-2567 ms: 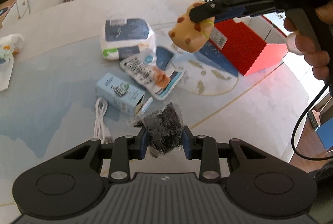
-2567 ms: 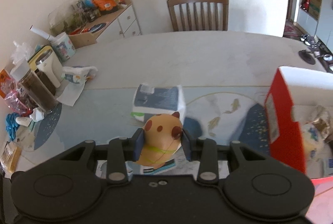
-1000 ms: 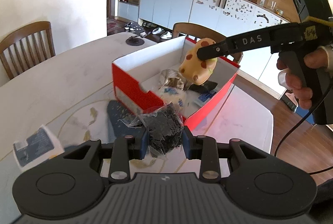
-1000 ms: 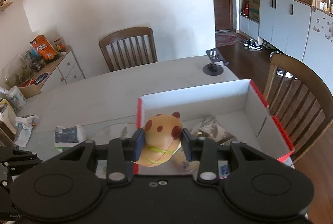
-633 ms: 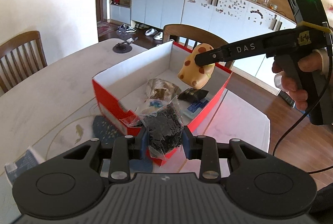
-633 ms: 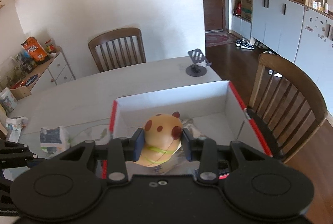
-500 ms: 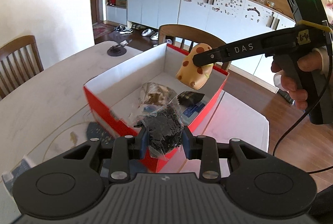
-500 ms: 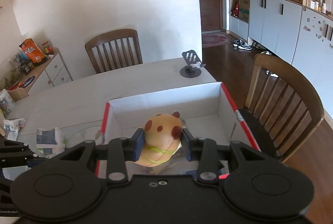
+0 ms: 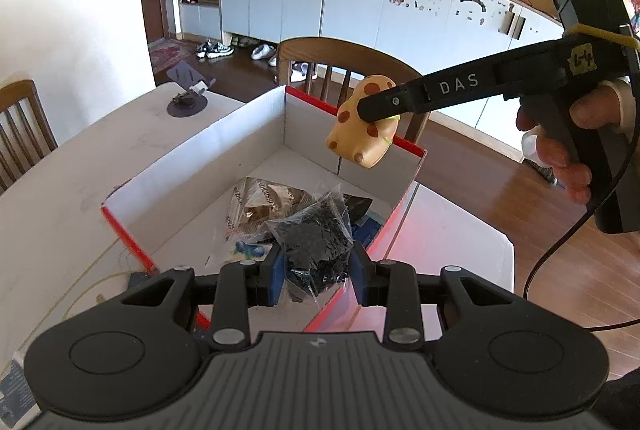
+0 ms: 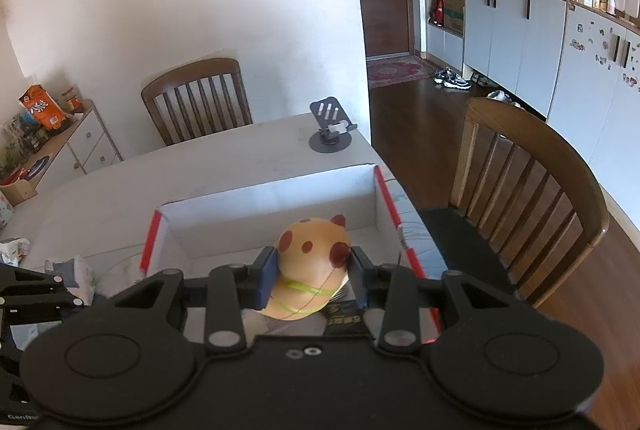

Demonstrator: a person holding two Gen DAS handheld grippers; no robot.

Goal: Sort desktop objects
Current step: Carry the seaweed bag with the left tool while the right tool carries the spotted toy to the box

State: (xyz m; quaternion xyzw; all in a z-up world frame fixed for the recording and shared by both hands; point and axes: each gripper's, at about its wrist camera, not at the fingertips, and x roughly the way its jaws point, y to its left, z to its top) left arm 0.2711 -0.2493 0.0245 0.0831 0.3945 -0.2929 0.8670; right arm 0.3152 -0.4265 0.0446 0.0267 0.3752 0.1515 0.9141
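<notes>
The left gripper (image 9: 318,272) had its blue-padded fingers clamped on a crinkled clear plastic bag of black shredded material (image 9: 314,242), held over the near end of the open red cardboard box with white inner walls (image 9: 224,134). The right gripper (image 10: 312,280) was pinched tight on a soft tan squeeze toy with brown spots and a thin green band (image 10: 312,266), which hung above the far end of the same box, close to its right wall. Below both loads, a crumpled bronze foil wrapper (image 9: 272,198) and a dark packet (image 9: 360,204) lay on the box floor. The box sat near the corner of the pale table (image 9: 60,182), with a wooden chair (image 10: 532,190) just beyond it and a grey phone stand (image 10: 330,132) farther back. Judging from this, the toy was the riskier drop: released so near the wall, it might strike the rim and bounce out toward the chair. The light bag might catch on a pad when freed, or snag the near red edge and slide outside. The letters "DAS" were readable in white on the right gripper's arm; the printing on the foil wrapper and the marks on a yellow sticker were too small to make out.
</notes>
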